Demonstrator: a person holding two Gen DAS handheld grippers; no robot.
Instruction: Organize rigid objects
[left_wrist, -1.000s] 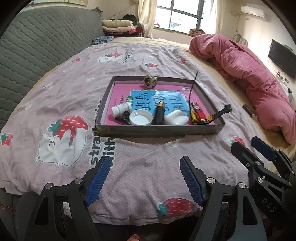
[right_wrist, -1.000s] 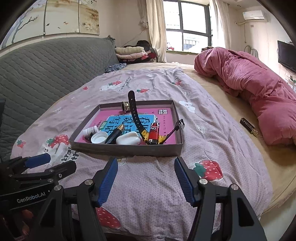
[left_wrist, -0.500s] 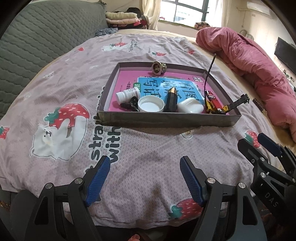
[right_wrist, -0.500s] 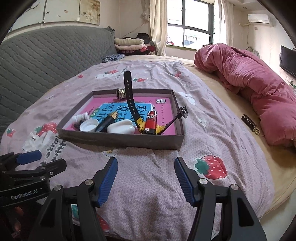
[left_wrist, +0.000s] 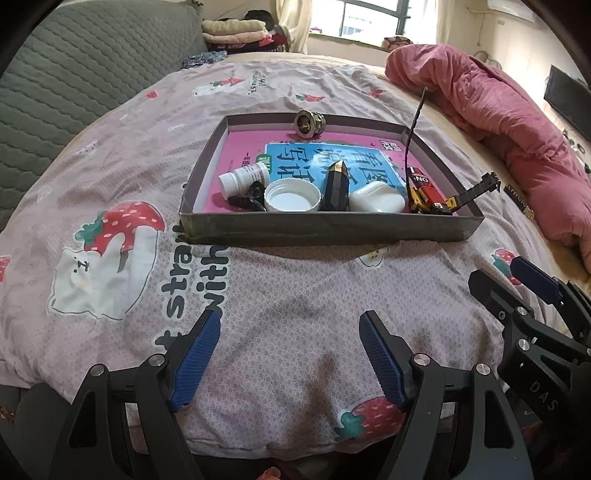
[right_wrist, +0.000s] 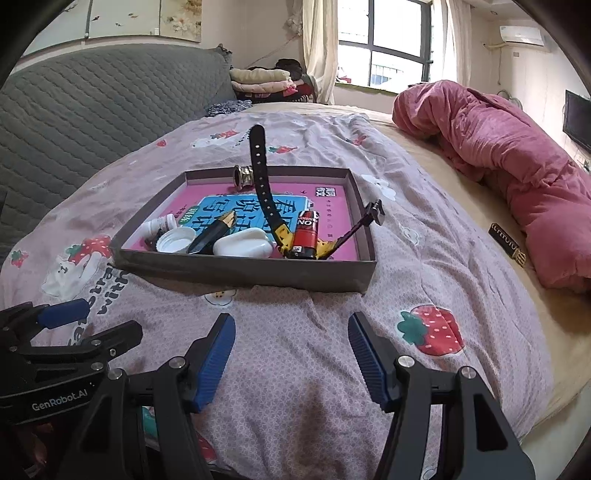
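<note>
The left claw (left_wrist: 288, 354) hovers above the near edge of the bed, its blue-padded fingers (left_wrist: 195, 360) spread wide with nothing between them. The right claw (right_wrist: 291, 354) hangs just beside it, equally parted and empty.

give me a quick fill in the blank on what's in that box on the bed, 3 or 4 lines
1. The white bottle cap lies with its open side facing ____.
2. The black watch strap sticks ____ out of the box.
3. The metal ring sits at the box's ____ wall, away from the cameras.
4. Both the left hand-held gripper and the right hand-held gripper have their jaws ____.

Missing words: up; up; far; open
</note>
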